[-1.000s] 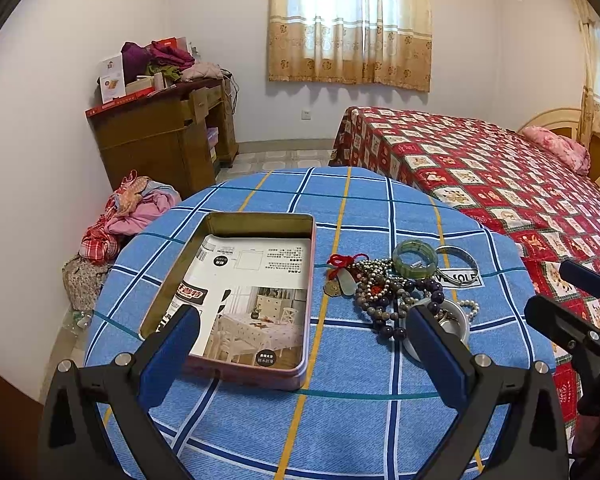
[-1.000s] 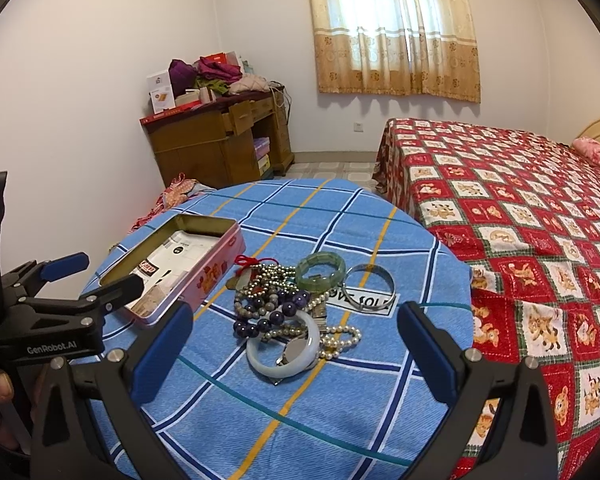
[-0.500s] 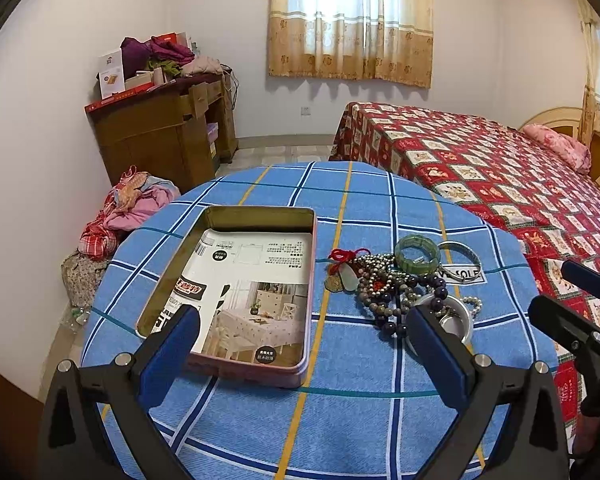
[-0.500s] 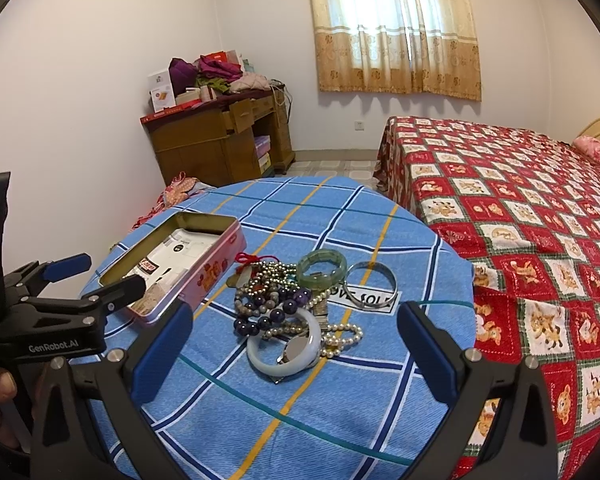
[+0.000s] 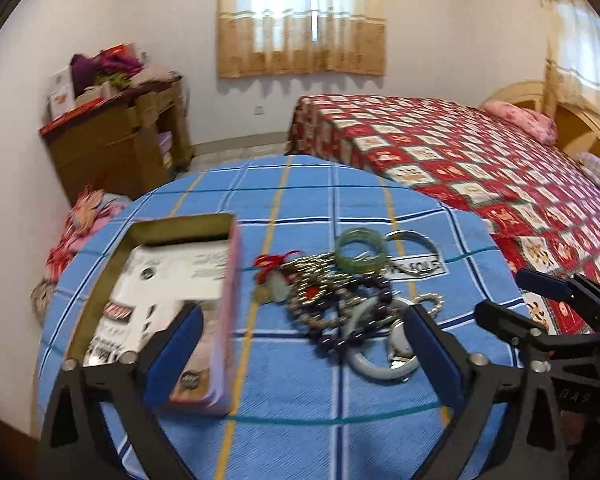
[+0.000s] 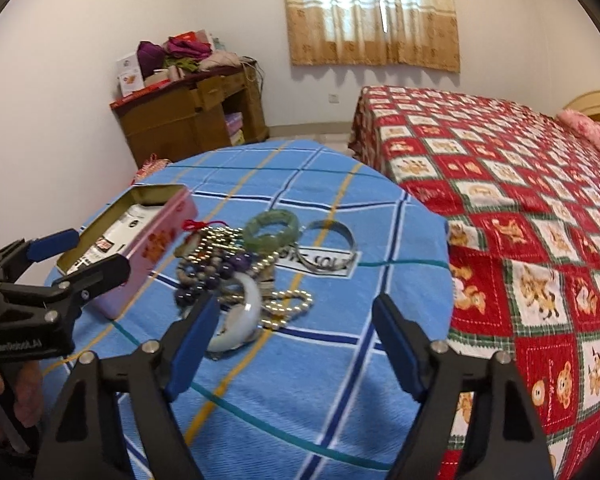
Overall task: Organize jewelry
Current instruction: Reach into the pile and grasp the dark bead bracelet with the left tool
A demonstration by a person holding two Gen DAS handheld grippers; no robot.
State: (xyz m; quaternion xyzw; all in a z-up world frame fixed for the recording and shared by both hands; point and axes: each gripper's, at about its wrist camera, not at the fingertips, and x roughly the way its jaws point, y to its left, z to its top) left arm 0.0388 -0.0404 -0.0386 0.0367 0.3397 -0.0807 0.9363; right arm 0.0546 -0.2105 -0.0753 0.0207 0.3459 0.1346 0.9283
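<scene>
Left gripper [image 5: 300,344] and right gripper [image 6: 294,344], jaws apart, just closing, nothing between.

2 grippers: left gripper [image 5: 300,344], right gripper [image 6: 294,340]. 1 open tin [image 5: 148,280]. 1 green bangle [image 6: 271,230], 1 silver bangle [image 6: 332,246], 1 white bangle [image 6: 244,320]. Bead strands tangled ahead of both, count unclear. 1 bed [image 6: 500,168].

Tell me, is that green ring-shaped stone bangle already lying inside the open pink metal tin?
No, the green ring-shaped stone bangle lies on the blue checked tablecloth among the other jewelry, outside the open pink metal tin.
</scene>
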